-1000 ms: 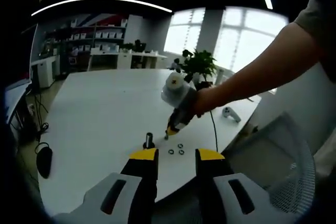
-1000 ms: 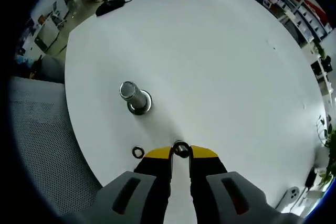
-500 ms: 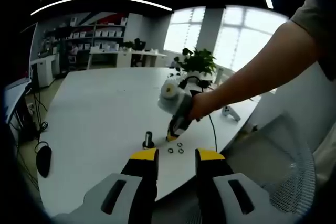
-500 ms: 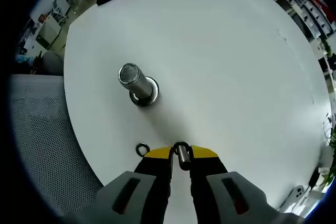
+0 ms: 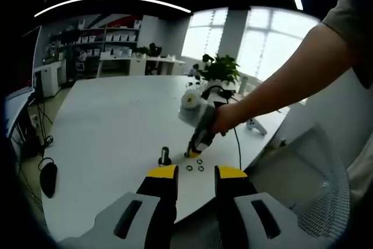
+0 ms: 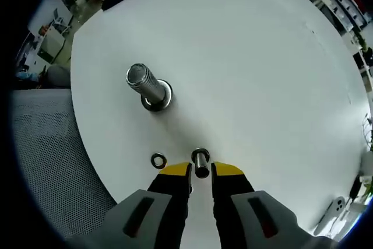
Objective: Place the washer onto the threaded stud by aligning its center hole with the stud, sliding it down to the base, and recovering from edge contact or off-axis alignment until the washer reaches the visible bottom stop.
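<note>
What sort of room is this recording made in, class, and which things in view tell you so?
Probably an open office or lab workspace: a big white table, shelving stacked with boxes along the far wall, large windows behind a potted plant, and a mesh chair at the table's edge.

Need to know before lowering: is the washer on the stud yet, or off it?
Off. The right gripper holds the washer between its jaws, apart from the stud, which stands upright on the table.

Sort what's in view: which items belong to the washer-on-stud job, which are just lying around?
Job:
- threaded stud
- washer in the right gripper
- spare washer

Lying about:
- computer mouse
- white controller
- potted plant
- mesh chair
</note>
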A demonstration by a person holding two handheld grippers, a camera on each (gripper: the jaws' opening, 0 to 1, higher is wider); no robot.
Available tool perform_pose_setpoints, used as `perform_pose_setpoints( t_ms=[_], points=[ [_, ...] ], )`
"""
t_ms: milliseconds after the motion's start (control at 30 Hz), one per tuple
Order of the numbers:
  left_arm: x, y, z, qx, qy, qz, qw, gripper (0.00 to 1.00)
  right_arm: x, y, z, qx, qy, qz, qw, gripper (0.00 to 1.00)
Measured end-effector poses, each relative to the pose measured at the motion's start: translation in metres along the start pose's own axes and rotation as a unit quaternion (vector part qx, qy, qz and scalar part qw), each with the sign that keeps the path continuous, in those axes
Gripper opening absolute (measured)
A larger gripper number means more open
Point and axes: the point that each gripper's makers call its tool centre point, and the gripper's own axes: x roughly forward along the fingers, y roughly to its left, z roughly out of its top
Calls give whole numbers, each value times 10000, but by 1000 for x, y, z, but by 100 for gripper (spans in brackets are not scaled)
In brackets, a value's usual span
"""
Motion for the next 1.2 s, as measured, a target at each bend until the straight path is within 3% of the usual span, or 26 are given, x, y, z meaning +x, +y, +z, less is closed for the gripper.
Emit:
perform_pose_setpoints(
  t_ms=[367, 500, 667, 833, 1067, 1200],
  points=[
    [0, 2, 1, -5, -26, 48, 10000, 22, 0, 13, -22, 375, -41, 179, 9991, 23],
    [0, 2, 1, -19, -36, 67, 10000, 22, 2, 14, -23, 173, 15, 88, 9998, 23],
    [-1, 2, 0, -7, 9, 66, 10000, 22, 1, 12, -22, 217, 5, 106, 9997, 22],
    [0, 2, -1, -12, 7, 76, 10000, 22, 0, 18, -24, -458, 77, 104, 9989, 25],
    [0, 1, 0, -6, 6, 51, 10000, 21, -1, 18, -28, -491, -326, 175, 9981, 24],
    [0, 0, 0, 2, 10, 36, 10000, 21, 0, 19, -28, -554, -144, 166, 9982, 20]
  ],
)
